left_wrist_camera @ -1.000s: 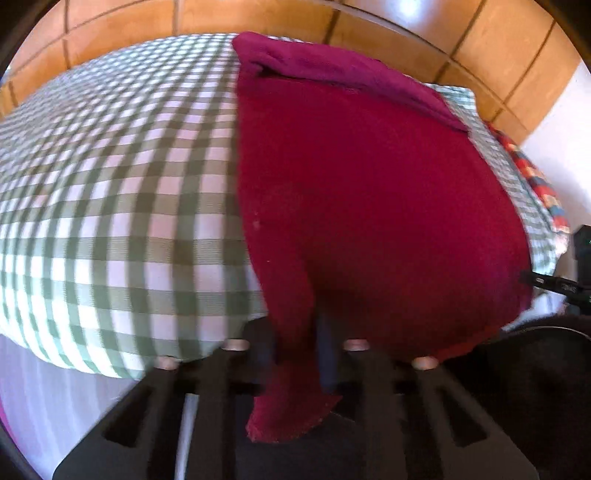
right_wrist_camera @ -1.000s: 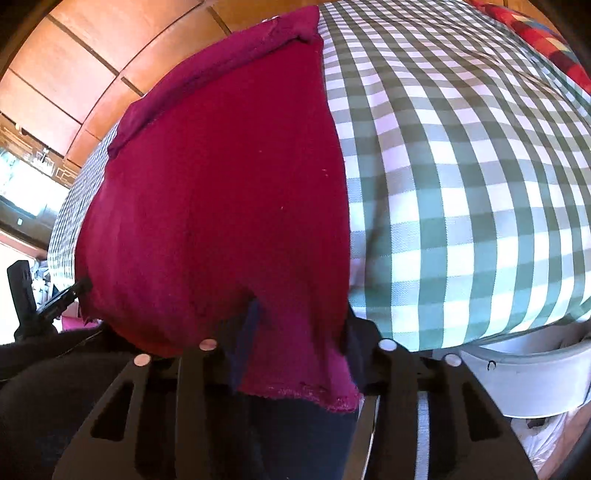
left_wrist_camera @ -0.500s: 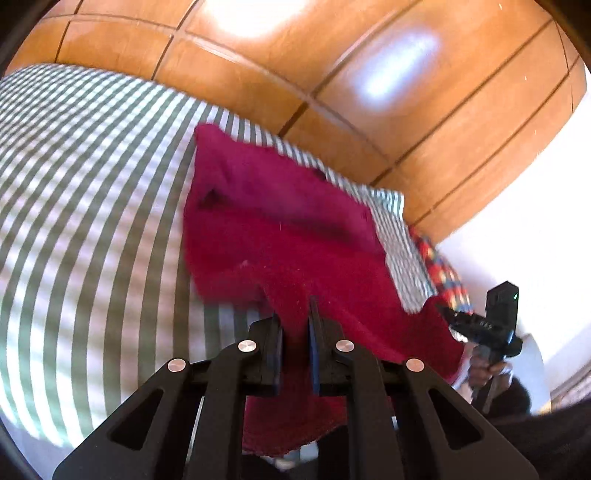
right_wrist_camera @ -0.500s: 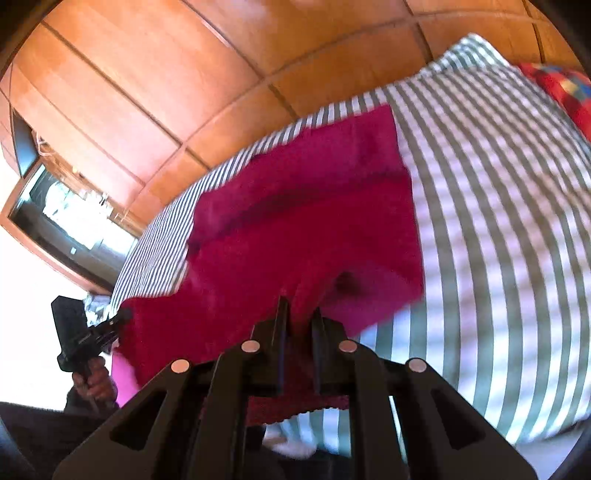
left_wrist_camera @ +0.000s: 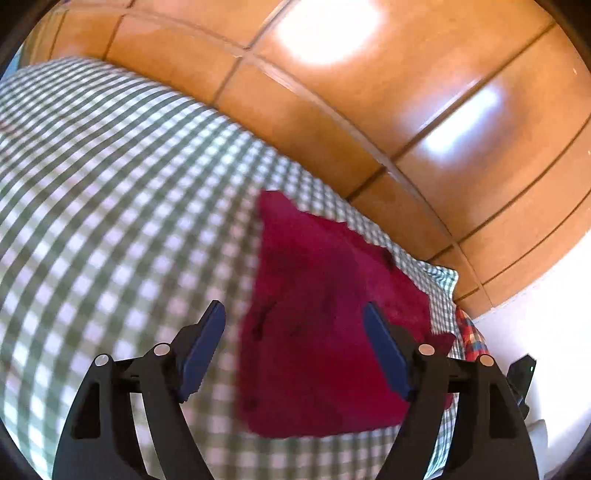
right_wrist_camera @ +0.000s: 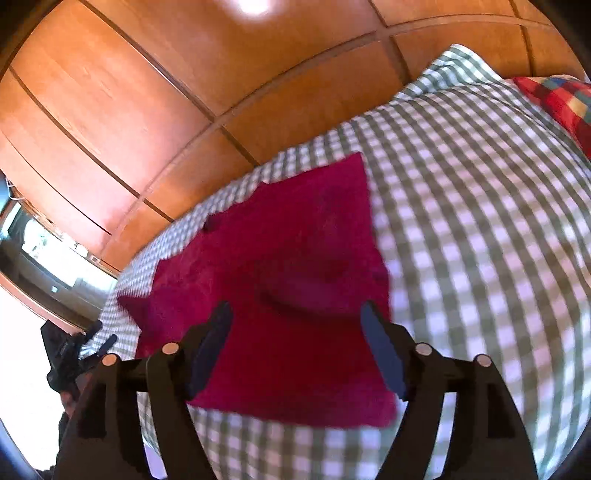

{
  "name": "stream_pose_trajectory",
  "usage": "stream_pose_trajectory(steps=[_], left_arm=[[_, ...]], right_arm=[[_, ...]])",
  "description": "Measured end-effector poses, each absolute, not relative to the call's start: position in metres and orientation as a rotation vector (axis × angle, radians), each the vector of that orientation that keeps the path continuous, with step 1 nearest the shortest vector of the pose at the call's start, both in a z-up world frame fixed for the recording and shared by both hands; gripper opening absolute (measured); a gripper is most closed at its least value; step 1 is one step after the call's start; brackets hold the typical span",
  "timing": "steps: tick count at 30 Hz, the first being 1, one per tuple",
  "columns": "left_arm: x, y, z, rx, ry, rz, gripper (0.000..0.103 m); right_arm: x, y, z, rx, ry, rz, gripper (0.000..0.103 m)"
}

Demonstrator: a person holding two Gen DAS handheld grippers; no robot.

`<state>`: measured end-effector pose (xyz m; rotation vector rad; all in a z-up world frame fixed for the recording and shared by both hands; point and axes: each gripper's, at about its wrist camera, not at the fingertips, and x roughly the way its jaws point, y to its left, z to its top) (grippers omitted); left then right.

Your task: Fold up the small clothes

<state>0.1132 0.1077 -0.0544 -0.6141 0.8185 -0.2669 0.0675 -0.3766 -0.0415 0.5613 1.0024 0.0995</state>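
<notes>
On checked bedcover [left_wrist_camera: 110,229]: red garment [left_wrist_camera: 325,332], folded, lying flat. Left gripper [left_wrist_camera: 293,349] and right gripper [right_wrist_camera: 295,349]: fingers spread wide, holding nothing.

A bed covered in a green-and-white checked cover [left_wrist_camera: 110,206] fills the near and middle ground of both wrist views. Behind it, on the far side, stands a wall of glossy orange-brown wood panels [left_wrist_camera: 332,110], split by dark grooves into large rectangles. Bright patches of light [left_wrist_camera: 325,33] glare off the panels. At the right end of the bed lies a multicoloured plaid cloth [right_wrist_camera: 561,99] in red, blue and yellow. To the right in the left wrist view a plain white wall [left_wrist_camera: 554,332] meets the wood. Far left in the right wrist view, a bright window-like opening [right_wrist_camera: 40,247] shows, too washed out to read.
</notes>
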Motion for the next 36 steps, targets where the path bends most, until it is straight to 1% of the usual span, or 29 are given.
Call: stream_pose_trajectory(steps=[3, 5, 6, 7, 8, 9, 10, 11, 12, 13, 16, 20, 27, 29, 30, 31, 32, 33, 34, 36], left_arm=[[0.092, 0.11, -0.074, -0.536, 0.839, -0.261, 0.075], [0.087, 0.096, -0.086, -0.439, 0.873, -0.278, 0.075], [0.085, 0.088, -0.09, -0.405, 0.883, -0.289, 0.075], [0.084, 0.074, -0.095, -0.369, 0.897, -0.316, 0.07], [0.085, 0.065, -0.101, -0.345, 0.911, -0.34, 0.06], [0.087, 0.056, -0.105, -0.326, 0.926, -0.357, 0.05], [0.089, 0.045, -0.11, -0.305, 0.951, -0.374, 0.031], [0.092, 0.04, -0.113, -0.285, 0.966, -0.369, 0.024], [0.092, 0.036, -0.115, -0.266, 0.969, -0.359, 0.021], [0.091, 0.034, -0.114, -0.256, 0.966, -0.358, 0.018], [0.081, 0.038, -0.108, -0.254, 0.959, -0.379, 0.014], [0.053, 0.047, -0.107, -0.242, 0.967, -0.412, 0.014], [-0.024, 0.059, -0.108, -0.262, 1.005, -0.459, 0.014], [-0.034, 0.061, -0.104, -0.275, 1.0, -0.46, 0.016], [-0.035, 0.064, -0.1, -0.29, 0.983, -0.456, 0.018], [-0.034, 0.066, -0.096, -0.304, 0.967, -0.46, 0.028], [-0.03, 0.068, -0.091, -0.32, 0.947, -0.455, 0.044], [-0.025, 0.07, -0.088, -0.327, 0.93, -0.444, 0.051], [-0.017, 0.069, -0.082, -0.327, 0.905, -0.424, 0.056], [-0.003, 0.064, -0.076, -0.309, 0.876, -0.412, 0.056]], right_arm=[[0.048, -0.372, -0.061, 0.497, 1.069, 0.074, 0.077], [0.041, -0.366, -0.075, 0.482, 1.109, 0.071, 0.074], [0.041, -0.362, -0.083, 0.485, 1.123, 0.071, 0.067], [0.041, -0.359, -0.086, 0.48, 1.13, 0.066, 0.06], [0.043, -0.355, -0.089, 0.464, 1.132, 0.051, 0.058], [0.045, -0.351, -0.092, 0.447, 1.131, 0.04, 0.053], [0.046, -0.347, -0.093, 0.431, 1.131, 0.035, 0.047], [0.047, -0.345, -0.093, 0.421, 1.132, 0.036, 0.043], [0.051, -0.345, -0.093, 0.418, 1.134, 0.039, 0.03], [0.049, -0.344, -0.091, 0.412, 1.137, 0.044, 0.023], [0.035, -0.34, -0.085, 0.36, 1.144, 0.064, 0.02], [0.004, -0.337, -0.079, 0.329, 1.174, 0.105, 0.019], [-0.071, -0.329, -0.067, 0.279, 1.271, 0.195, 0.02], [-0.077, -0.333, -0.061, 0.282, 1.264, 0.187, 0.031], [-0.074, -0.337, -0.057, 0.288, 1.238, 0.17, 0.04], [-0.072, -0.343, -0.052, 0.304, 1.208, 0.154, 0.051], [-0.069, -0.349, -0.048, 0.322, 1.178, 0.135, 0.055], [-0.059, -0.355, -0.042, 0.328, 1.145, 0.107, 0.056], [-0.051, -0.356, -0.039, 0.318, 1.125, 0.09, 0.056], [-0.028, -0.361, -0.037, 0.302, 1.084, 0.036, 0.056]])
